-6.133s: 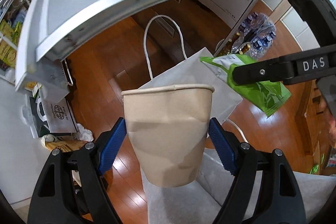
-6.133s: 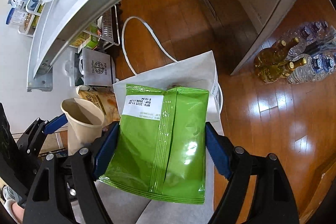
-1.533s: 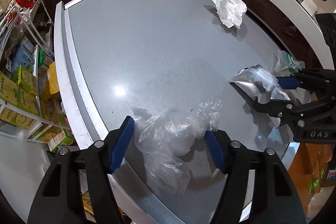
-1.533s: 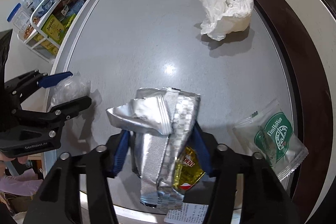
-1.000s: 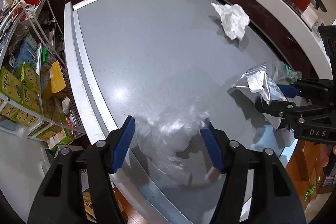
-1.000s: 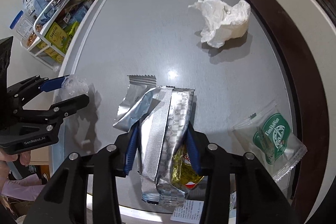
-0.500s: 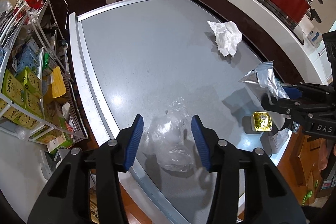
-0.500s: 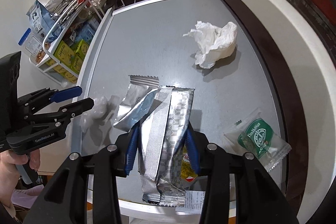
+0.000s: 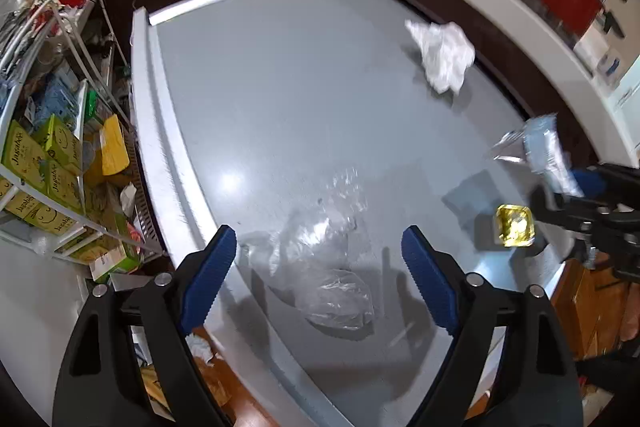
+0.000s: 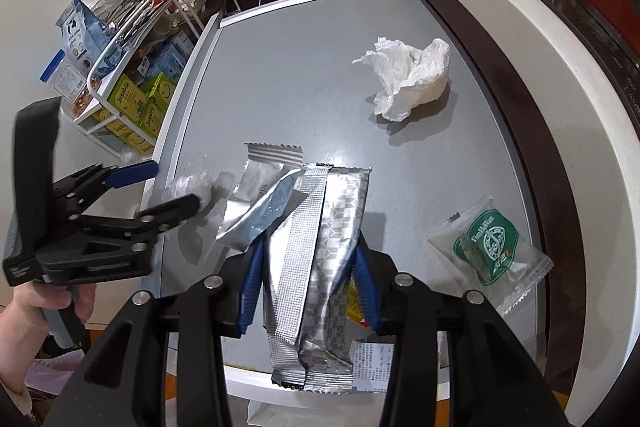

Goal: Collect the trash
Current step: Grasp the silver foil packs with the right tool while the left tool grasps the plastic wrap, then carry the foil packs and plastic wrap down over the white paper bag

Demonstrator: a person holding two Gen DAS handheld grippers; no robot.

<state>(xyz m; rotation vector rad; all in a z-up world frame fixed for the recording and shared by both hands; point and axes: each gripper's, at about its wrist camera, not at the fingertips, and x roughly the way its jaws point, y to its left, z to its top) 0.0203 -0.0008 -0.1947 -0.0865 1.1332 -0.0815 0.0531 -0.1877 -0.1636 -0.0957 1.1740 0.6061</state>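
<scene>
My left gripper [image 9: 318, 263] is open above a crumpled clear plastic bag [image 9: 320, 259] lying near the left edge of the grey table [image 9: 280, 87]; the bag lies below and between the fingers. It also shows in the right wrist view [image 10: 190, 185]. My right gripper [image 10: 308, 271] is shut on silver foil wrappers [image 10: 316, 227] and holds them above the table's near edge. They show in the left wrist view [image 9: 540, 147] too. A crumpled white tissue [image 10: 408, 79] lies at the far right of the table.
A clear packet with a green label [image 10: 488, 239] lies at the right edge. A small yellow foil pack [image 9: 515, 225] and a paper receipt [image 10: 368, 367] lie by the near edge. A wire rack of boxes [image 9: 44, 155] stands left of the table.
My left gripper has opened wide and the clear plastic bag now lies loose on the table. Both grippers have risen. The right gripper still holds the foil wrappers.
</scene>
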